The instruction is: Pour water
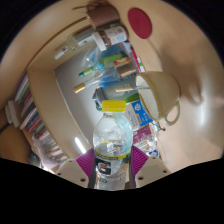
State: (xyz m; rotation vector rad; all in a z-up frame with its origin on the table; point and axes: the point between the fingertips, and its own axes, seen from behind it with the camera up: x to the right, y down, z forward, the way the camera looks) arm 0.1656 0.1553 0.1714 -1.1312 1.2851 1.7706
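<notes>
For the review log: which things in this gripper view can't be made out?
- Gripper: fingers mostly hidden behind the water bottle; whether the pads press on it cannot be told.
- Bottle base: cut off below, between the fingers.
- White cup: its inside faces away, so contents are hidden.
- Clutter on shelves beyond: too small and warped to name.

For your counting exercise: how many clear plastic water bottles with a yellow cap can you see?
1. The bottle stands between the gripper fingers, which press on it, its yellow cap toward the white cup. More may hide in the clutter behind.
</notes>
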